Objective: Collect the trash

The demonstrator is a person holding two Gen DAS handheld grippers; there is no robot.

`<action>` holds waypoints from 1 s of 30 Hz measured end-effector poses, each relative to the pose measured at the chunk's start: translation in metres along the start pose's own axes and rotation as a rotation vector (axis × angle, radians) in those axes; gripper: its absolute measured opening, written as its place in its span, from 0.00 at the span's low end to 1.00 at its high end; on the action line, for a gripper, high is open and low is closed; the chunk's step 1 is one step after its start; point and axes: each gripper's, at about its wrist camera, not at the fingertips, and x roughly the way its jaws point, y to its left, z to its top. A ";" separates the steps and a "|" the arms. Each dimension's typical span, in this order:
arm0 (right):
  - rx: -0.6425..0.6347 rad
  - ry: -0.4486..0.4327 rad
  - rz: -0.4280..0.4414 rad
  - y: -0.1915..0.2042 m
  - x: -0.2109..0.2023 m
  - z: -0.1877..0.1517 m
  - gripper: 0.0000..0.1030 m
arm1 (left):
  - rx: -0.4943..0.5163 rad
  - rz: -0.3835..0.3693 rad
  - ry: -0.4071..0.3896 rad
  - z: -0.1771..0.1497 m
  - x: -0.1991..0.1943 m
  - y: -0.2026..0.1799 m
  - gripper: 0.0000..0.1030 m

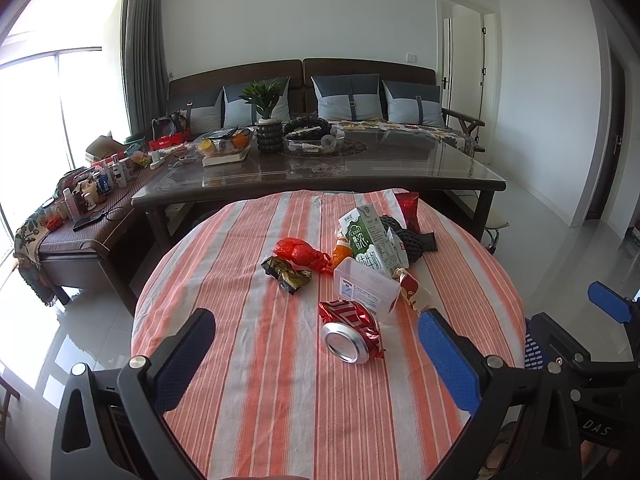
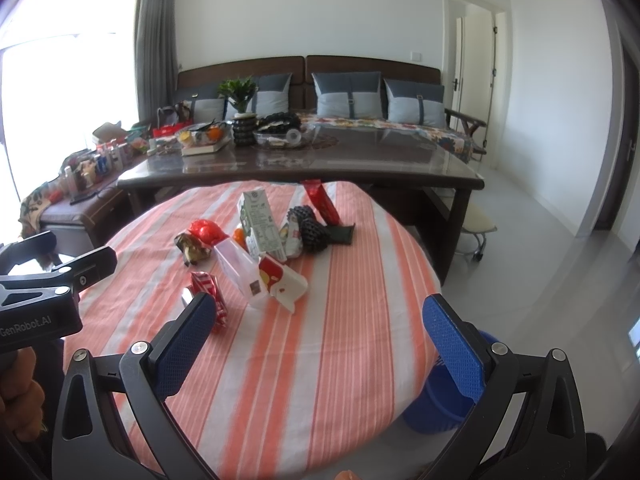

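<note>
On the round striped counter (image 1: 248, 360) the trash lies in one group near the middle: a crushed red can (image 1: 350, 334), a clear plastic box (image 1: 366, 286), a green milk carton (image 1: 366, 240) and a red bag (image 1: 300, 254); the left tongs (image 1: 316, 344) stand apart, empty, above the near edge; the right tongs (image 2: 320, 336) are also apart and hold nothing; a blue bin (image 2: 444, 400) stands beside the counter.

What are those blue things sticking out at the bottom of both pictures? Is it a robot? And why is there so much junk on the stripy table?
No robot. A person holds two grabber tools, each with a camera looking along its blue fingers. One picture comes from the left gripper, the other from the right gripper. Both are open and hold nothing. On the striped table lies trash: a crushed can, a green milk carton, a clear plastic box and red wrappers. A blue bin waits beside the table.
</note>
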 end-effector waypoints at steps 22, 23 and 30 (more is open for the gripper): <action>-0.001 0.002 0.001 0.000 0.001 -0.002 1.00 | 0.001 -0.001 0.000 0.000 0.000 0.000 1.00; -0.001 0.002 0.001 0.000 0.001 -0.003 1.00 | 0.001 -0.001 0.001 0.000 0.000 0.000 1.00; -0.001 0.002 0.001 0.000 0.001 -0.003 1.00 | 0.001 -0.001 0.001 0.000 -0.002 -0.002 1.00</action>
